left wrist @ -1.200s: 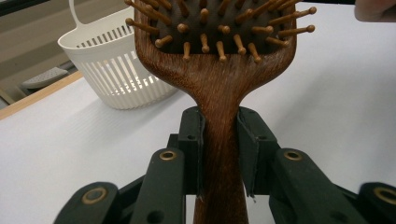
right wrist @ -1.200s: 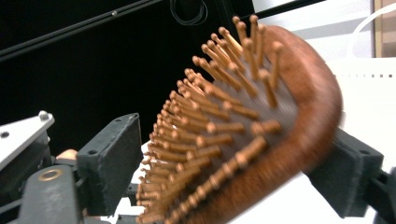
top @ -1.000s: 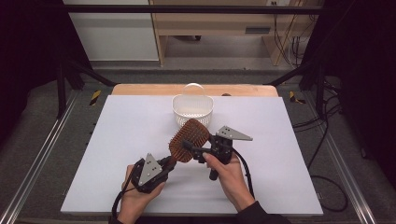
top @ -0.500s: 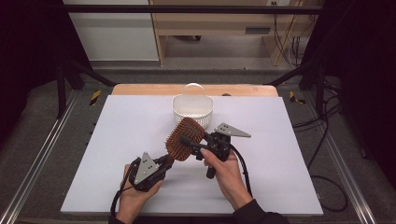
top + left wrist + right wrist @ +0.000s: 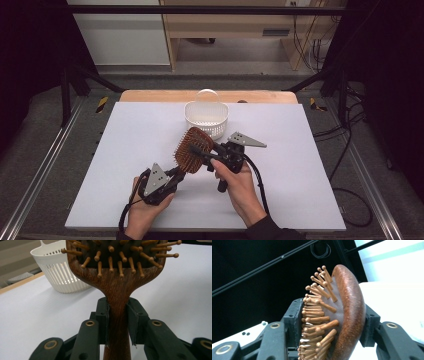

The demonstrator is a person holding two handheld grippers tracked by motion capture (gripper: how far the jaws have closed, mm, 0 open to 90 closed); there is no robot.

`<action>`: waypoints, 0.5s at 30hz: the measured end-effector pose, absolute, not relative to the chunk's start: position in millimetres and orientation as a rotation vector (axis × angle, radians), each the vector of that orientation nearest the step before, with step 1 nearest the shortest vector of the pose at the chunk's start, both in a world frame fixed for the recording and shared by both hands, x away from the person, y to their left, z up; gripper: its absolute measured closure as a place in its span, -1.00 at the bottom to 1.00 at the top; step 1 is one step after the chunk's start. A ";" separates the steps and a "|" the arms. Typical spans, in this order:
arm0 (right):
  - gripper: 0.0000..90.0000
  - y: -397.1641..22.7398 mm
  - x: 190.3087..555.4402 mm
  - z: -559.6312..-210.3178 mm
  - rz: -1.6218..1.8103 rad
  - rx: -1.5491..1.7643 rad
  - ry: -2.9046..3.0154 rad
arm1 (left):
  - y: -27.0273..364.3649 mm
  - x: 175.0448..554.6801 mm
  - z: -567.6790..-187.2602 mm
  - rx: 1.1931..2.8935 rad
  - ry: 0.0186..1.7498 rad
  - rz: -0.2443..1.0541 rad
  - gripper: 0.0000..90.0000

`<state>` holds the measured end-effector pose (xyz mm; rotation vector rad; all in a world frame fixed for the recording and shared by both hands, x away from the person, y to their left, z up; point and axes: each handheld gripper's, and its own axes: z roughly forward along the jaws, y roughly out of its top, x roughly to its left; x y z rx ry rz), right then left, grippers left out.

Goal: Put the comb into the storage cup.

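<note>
Two tools, left (image 5: 181,172) and right (image 5: 199,152), each pinch one wooden hairbrush (image 5: 191,150) near one white basket (image 5: 206,118).

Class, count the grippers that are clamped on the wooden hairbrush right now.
2. The left gripper grips the wooden hairbrush by its handle; the right gripper squeezes the brush head, one jaw on the bristles, one on the back.

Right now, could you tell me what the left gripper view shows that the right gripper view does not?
The left gripper view alone shows the white basket standing on the white table, and the left claw clamped on the brush's handle. The right gripper view alone shows the brush head edge-on, the right claw closed across its bristle face and wooden back, dark surroundings behind. Both share the wooden hairbrush with its round-tipped wooden bristles.
</note>
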<state>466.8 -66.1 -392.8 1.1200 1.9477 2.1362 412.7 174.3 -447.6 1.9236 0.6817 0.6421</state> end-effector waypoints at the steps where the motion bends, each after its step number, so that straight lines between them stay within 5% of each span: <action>1: 0.08 -65.5 467.3 -392.8 2.127 1.116 1.951 | 174.2 413.1 -447.9 1.920 0.687 0.629 0.60; 15: 0.16 -58.2 474.3 -382.8 2.096 1.113 1.936 | 170.8 423.2 -444.5 1.900 0.743 0.639 0.60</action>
